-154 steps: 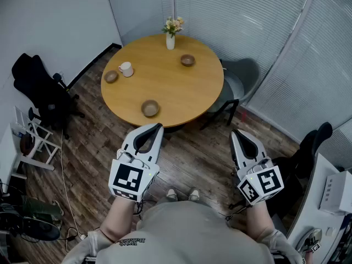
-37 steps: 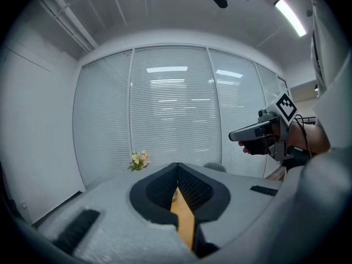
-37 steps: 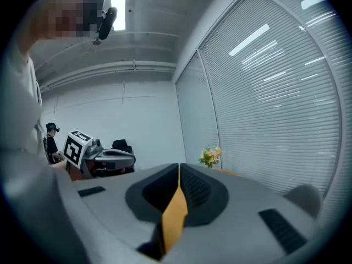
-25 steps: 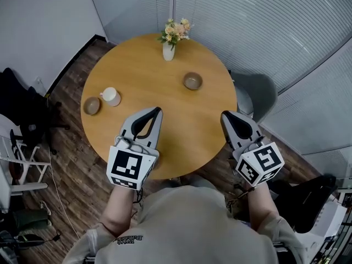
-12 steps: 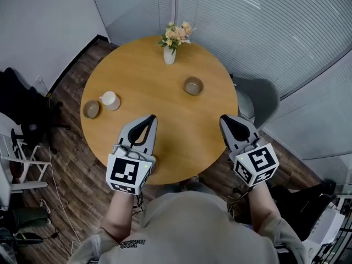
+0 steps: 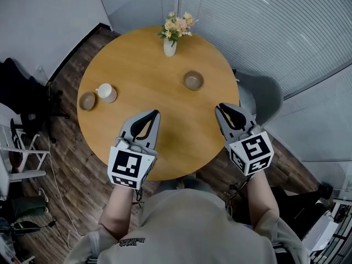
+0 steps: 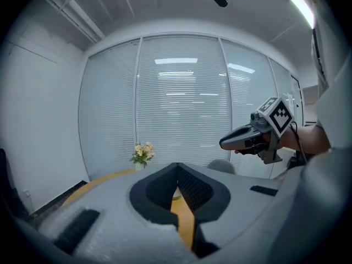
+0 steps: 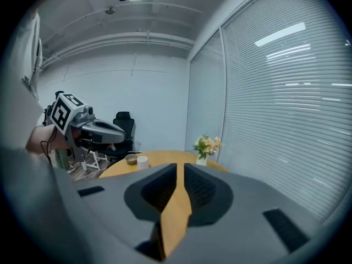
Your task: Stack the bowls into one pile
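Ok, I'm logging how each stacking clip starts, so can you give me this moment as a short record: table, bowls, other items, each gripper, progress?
table: round wooden table
bowls in view: two, far apart, not stacked
right bowl: right of centre, empty
left bowl: near the left edge
other items: white cup beside the left bowl; vase of flowers at the far edge
left gripper: above the near side of the table, jaws together, holds nothing
right gripper: above the near right edge, jaws closed to a thin slit, holds nothing
progress: stacking not begun
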A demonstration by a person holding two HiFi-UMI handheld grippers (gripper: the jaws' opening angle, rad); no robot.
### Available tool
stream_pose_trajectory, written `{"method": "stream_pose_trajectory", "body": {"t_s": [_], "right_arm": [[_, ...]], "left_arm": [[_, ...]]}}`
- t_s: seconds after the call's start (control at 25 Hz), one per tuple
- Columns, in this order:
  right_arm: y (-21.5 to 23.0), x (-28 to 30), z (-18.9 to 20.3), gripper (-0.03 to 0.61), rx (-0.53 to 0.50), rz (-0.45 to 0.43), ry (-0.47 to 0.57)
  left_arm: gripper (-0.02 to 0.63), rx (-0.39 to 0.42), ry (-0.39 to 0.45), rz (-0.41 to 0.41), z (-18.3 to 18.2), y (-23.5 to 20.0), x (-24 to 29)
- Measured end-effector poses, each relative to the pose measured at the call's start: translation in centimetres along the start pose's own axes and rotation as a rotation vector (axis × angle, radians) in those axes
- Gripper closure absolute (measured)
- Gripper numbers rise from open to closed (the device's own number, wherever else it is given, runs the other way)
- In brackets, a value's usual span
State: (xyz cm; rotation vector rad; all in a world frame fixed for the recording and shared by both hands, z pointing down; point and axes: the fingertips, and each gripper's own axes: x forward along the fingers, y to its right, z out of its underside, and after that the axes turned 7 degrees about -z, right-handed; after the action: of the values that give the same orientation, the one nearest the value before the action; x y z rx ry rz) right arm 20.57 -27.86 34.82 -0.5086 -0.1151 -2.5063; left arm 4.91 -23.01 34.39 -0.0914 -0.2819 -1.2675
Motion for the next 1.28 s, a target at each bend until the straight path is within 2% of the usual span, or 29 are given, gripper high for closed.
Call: {"method": "stream_pose_trajectory", "body": {"t_s": [0.24, 0.36, 0.56, 0.8, 1.28], "right_arm": [[2.1, 2.1, 0.2, 0.541, -0.058, -0.034, -0.045], [2.4, 3.8, 1.0, 0.486, -0.081, -0.085, -0.106], [3.3, 6.8, 2.8, 0.482, -0.102, -0.12, -0.172], [4.6, 11.0, 5.2, 0.48, -0.174, -0.13, -0.251], [6.9, 19.1, 13.9, 0.466, -0.236, -0.194, -0.443]], "left_arm": [[0.594, 0.013, -0.017, 0.005, 0.1, 0.5, 1.9], [0.594, 0.028, -0.018, 0.011, -0.1, 0.6, 3.0], [0.594, 0.038, -0.03, 0.013, 0.4, 0.7, 5.2], [0.594, 0.091, -0.069, 0.025, 2.2, 0.5, 7.9], [0.594, -0.011, -0.179, 0.011, 9.7, -0.9, 13.6]]}}
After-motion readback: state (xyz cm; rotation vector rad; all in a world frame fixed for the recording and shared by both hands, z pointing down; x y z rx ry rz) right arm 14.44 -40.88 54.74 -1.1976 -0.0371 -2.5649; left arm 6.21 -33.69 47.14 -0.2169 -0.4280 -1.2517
